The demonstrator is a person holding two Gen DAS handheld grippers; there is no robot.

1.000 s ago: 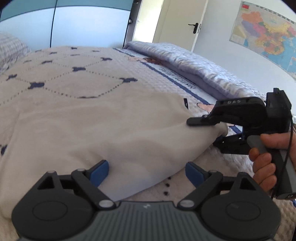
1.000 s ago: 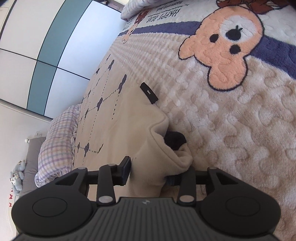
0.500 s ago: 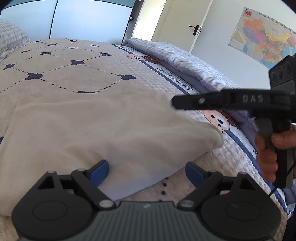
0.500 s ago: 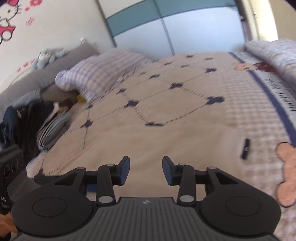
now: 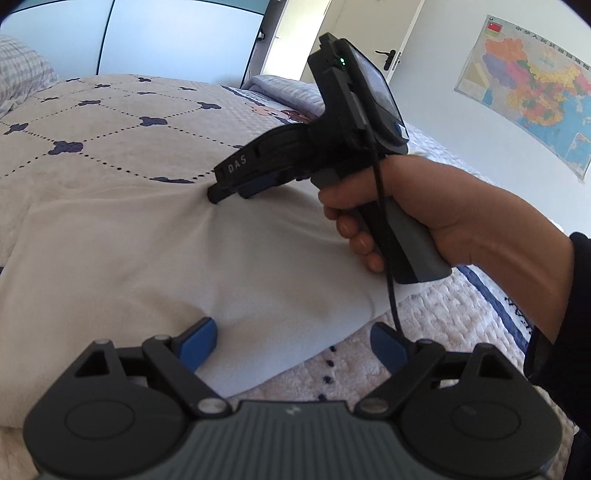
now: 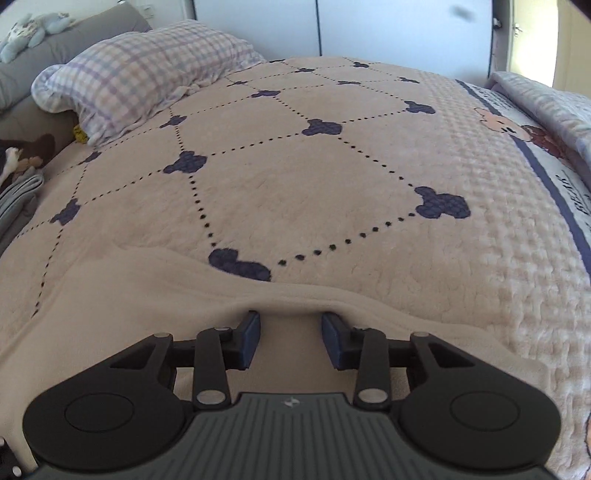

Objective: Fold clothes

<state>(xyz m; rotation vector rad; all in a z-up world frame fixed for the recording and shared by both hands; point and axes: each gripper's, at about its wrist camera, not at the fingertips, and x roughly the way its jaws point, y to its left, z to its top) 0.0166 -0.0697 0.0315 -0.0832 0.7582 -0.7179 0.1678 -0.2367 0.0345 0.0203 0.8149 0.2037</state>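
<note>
On the patterned bedspread [image 6: 332,177], the cream garment [image 5: 184,266] lies flat. The right gripper [image 6: 290,338], a second ago pinching its near-right corner, now has its fingers apart and pressed on the far edge. The left gripper [image 5: 291,341] stays spread wide over the near edge.

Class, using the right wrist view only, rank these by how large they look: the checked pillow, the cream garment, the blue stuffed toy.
1. cream garment, though it lies nearest the camera, which inflates it
2. checked pillow
3. blue stuffed toy, farthest away
</note>
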